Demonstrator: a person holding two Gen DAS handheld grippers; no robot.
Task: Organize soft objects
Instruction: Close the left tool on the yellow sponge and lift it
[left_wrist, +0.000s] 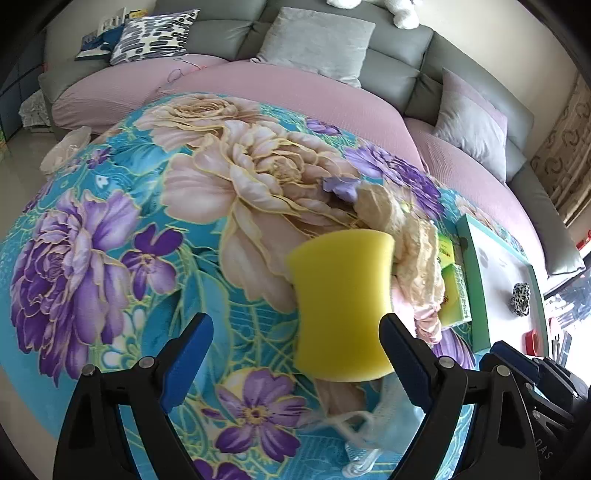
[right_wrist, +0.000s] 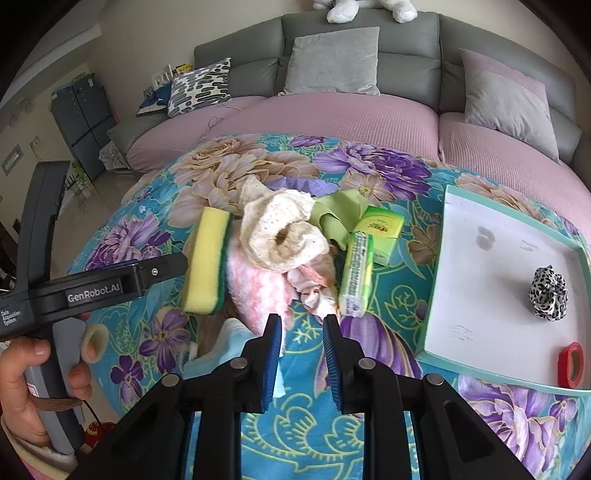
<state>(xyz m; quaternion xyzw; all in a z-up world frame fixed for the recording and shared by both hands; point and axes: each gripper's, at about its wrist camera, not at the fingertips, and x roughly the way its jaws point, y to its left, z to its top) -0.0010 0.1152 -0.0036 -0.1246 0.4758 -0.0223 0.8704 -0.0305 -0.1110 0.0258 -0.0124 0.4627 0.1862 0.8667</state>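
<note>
Starting at the far left of the right wrist view: a hand (right_wrist: 22, 387) wrapped round the grey handle of the left gripper (left_wrist: 295, 319). Printed in white on its black body: "GenRobot.AI", and in smaller letters "Data Acquisition System".

Next, the yellow sponge (right_wrist: 207, 258) with a green scouring face, standing on its long edge on the floral blanket (right_wrist: 314, 424), with the tip of one left finger against its yellow side. Seen from the left wrist: jaws spread wide, released, gripping nothing. Sponge blurred in the gap, close against the right-hand finger (left_wrist: 402, 350), well clear of the other.

Right of the sponge, a heap of soft things: cream lace cloth (right_wrist: 280, 236) on top, pink cloth (right_wrist: 255, 288) under it, light blue cloth (right_wrist: 229, 339) nearest the camera, pale green cloth (right_wrist: 336, 214) behind.

Then a long green pack (right_wrist: 356, 273) and a squarer green pack (right_wrist: 382, 232), touching each other; print on both too small to read.

Low in the middle, the right gripper (right_wrist: 302, 318): jaws nearly together, a narrow gap left, nothing between the blue pads, hovering above the blanket just short of the heap.

At far right, a white tray (right_wrist: 480, 295) with a teal rim, holding a leopard-print scrunchie (right_wrist: 548, 295) and a red tape roll (right_wrist: 570, 363), well apart from each other.
</note>
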